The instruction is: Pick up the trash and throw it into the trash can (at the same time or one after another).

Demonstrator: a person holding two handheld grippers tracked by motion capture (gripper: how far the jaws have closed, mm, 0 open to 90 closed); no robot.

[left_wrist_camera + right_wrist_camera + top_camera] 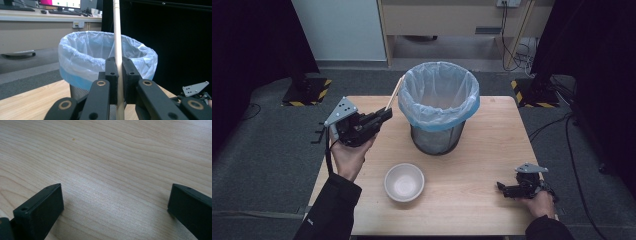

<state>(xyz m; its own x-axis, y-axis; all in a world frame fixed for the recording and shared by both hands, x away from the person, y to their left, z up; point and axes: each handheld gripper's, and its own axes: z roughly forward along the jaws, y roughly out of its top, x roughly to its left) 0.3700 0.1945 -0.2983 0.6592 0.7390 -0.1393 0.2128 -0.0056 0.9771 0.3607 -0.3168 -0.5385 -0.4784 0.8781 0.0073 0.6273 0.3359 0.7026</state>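
Note:
My left gripper is raised at the table's left and is shut on a thin pale wooden stick. The stick slants up toward the rim of a mesh bin lined with a light blue bag. In the left gripper view the stick stands upright, pinched between the jaws of that gripper, with the bin just behind. A white bowl sits on the table in front of the bin. At the near right corner my right gripper rests low and open, with bare wood between its jaws.
The wooden table has edges close on all sides. Grey carpet surrounds it, with dark stands and striped bases at the back left and right. Cables lie on the floor at the right.

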